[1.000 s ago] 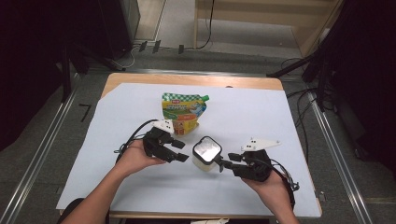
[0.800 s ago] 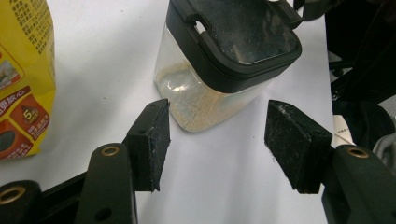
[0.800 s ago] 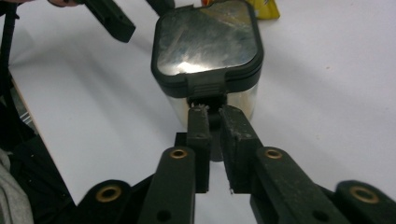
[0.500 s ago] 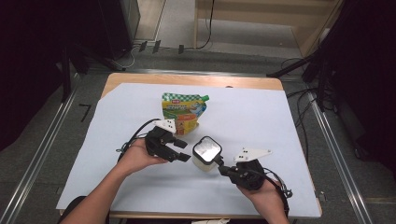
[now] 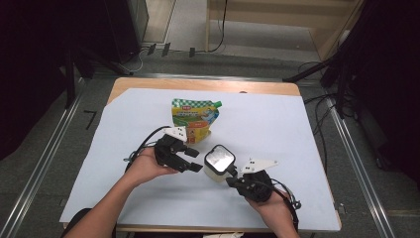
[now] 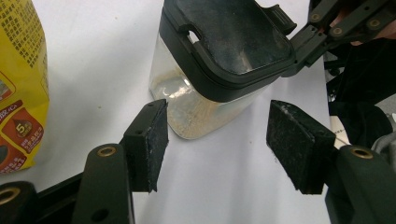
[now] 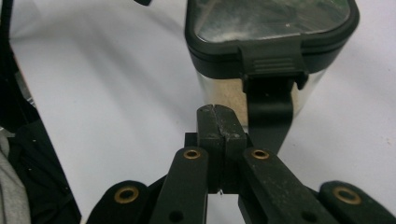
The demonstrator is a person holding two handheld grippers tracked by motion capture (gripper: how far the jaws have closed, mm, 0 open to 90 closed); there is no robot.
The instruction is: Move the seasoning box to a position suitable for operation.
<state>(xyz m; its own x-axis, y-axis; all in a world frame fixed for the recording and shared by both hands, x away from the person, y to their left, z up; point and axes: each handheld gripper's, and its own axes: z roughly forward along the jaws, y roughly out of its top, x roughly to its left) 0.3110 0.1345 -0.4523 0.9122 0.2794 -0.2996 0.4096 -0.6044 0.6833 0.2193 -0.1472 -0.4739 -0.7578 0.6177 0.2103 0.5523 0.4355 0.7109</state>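
While the right tool [image 7: 219, 122] sits closed, seemingly touching the jar [image 7: 261, 70].

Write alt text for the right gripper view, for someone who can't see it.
The right hand-held gripper, jaws shut together with nothing between them, points at a clear container with a black lid. The lid's front latch hangs down just beyond the jaw tips, and pale powder lies in the container's bottom. It stands on a white sheet.
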